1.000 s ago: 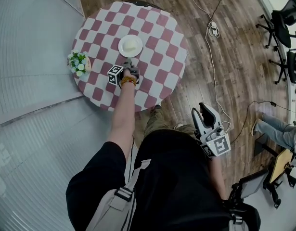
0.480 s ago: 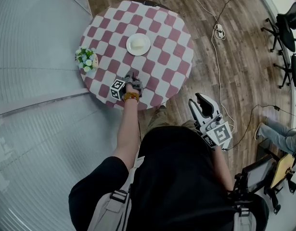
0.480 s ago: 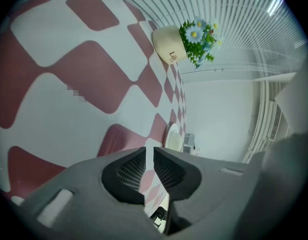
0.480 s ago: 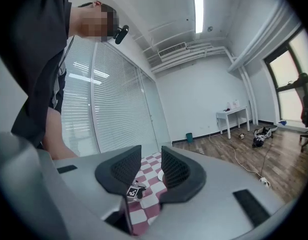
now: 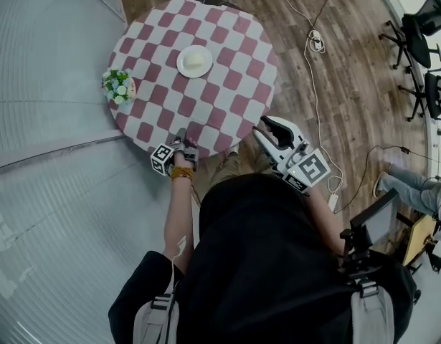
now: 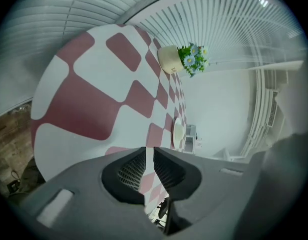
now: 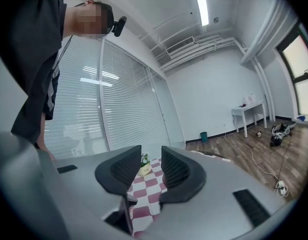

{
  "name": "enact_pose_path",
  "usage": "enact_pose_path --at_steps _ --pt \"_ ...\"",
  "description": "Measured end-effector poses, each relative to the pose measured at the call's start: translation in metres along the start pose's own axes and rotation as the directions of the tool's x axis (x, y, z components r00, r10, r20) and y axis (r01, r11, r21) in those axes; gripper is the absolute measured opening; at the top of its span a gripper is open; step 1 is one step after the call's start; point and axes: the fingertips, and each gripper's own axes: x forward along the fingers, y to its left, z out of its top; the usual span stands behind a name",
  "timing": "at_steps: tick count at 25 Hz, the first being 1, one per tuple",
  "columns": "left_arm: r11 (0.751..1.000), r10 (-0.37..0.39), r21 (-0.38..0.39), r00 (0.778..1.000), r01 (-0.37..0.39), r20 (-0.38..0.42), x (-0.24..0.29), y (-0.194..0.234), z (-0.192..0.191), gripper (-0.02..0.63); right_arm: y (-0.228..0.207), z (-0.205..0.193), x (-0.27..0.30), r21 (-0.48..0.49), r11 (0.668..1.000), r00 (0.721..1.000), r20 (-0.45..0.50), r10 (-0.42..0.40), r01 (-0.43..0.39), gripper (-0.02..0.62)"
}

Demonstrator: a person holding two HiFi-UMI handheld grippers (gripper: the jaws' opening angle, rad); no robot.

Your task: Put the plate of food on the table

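- The plate of food (image 5: 194,61) is sitting on the round table (image 5: 227,92) in the head view. It is lying toward the far side of the pink-and-white checked cloth, and nothing is touching it.
- In that same view we are seeing a flowerpot (image 5: 117,86) standing at the table's left edge, well apart from the plate of food.
- The left gripper (image 5: 185,140) is hovering at the near edge of the table, well apart from the plate of food. The right gripper (image 5: 267,130) is hanging just beside the table's near right edge, above the wooden floor (image 5: 349,84). Cables (image 5: 317,43) are trailing across that floor, and office chairs (image 5: 421,27) are standing at the far right.
- In the left gripper view we are looking along the tilted table (image 6: 88,99). The plate of food (image 6: 178,132) is showing edge-on farther along the cloth, and the flowerpot (image 6: 170,58) is standing near the rim in front of the blinds (image 6: 219,24).
- The left gripper (image 6: 149,151) is almost clenched here. Its jaws are leaving only a thin slit between them, and we are seeing nothing but checked cloth through it.
- In the right gripper view the right gripper (image 7: 151,159) is released and grasping nothing. Its jaws are standing clearly apart, and the flowerpot (image 7: 145,168) and a strip of the table (image 7: 143,196) are showing through the gap.
- Around them we are seeing the person (image 7: 38,59) at the left, a white desk (image 7: 249,111) against the far wall and a ceiling light (image 7: 200,4) overhead.
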Motion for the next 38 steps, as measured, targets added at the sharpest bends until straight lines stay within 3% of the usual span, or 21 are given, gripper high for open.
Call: enact_pose_path --at_steps 4,10,21,23,25,28,30,32,35,38 --pt "0.997 -0.015 -0.075 0.994 0.024 0.112 -0.025 0.016 0.02 0.031 0.007 -0.002 0.024 -0.015 0.996 0.996 -0.012 0.092 -0.093 0.132" --pt "0.985 -0.011 -0.169 0.979 0.047 0.203 -0.056 0.04 0.013 0.031 0.025 -0.001 0.039 -0.064 0.976 0.977 -0.061 0.203 -0.207 0.132" --pt "0.975 0.111 -0.213 0.962 -0.056 0.251 -0.116 0.126 -0.01 0.031 0.037 0.002 0.039 -0.052 0.955 0.955 -0.065 0.289 -0.292 0.132" --pt "0.984 0.131 -0.148 0.968 -0.1 0.214 -0.13 0.139 -0.024 0.031 0.04 0.002 0.038 -0.05 0.951 0.951 -0.067 0.302 -0.306 0.132" --pt "0.989 0.147 -0.024 0.974 -0.145 0.171 -0.147 0.14 -0.039 0.031 0.045 0.001 0.037 -0.052 0.946 0.946 -0.067 0.316 -0.32 0.132" --pt "0.975 0.127 0.16 0.978 -0.154 0.167 -0.174 0.128 -0.049 0.031 0.05 -0.002 0.037 -0.054 0.939 0.94 -0.069 0.335 -0.338 0.132" --pt "0.942 0.095 0.301 0.977 -0.15 0.19 -0.19 0.109 -0.045 0.031 0.053 -0.003 0.038 -0.054 0.935 0.936 -0.072 0.345 -0.349 0.132" --pt "0.868 0.062 0.472 0.976 -0.156 0.207 -0.202 0.081 -0.036 0.031 0.056 -0.002 0.04 -0.057 0.931 0.931 -0.075 0.356 -0.361 0.132" --pt "0.703 0.0 0.692 0.972 -0.167 0.236 -0.215 0.029 -0.021 0.031 0.061 0.003 0.041 -0.072 0.923 0.925 -0.069 0.374 -0.379 0.132" --pt "0.539 -0.103 0.819 0.95 -0.196 0.295 -0.227 -0.04 -0.005 0.031 0.064 0.018 0.041 -0.11 0.914 0.921 -0.045 0.388 -0.391 0.13"
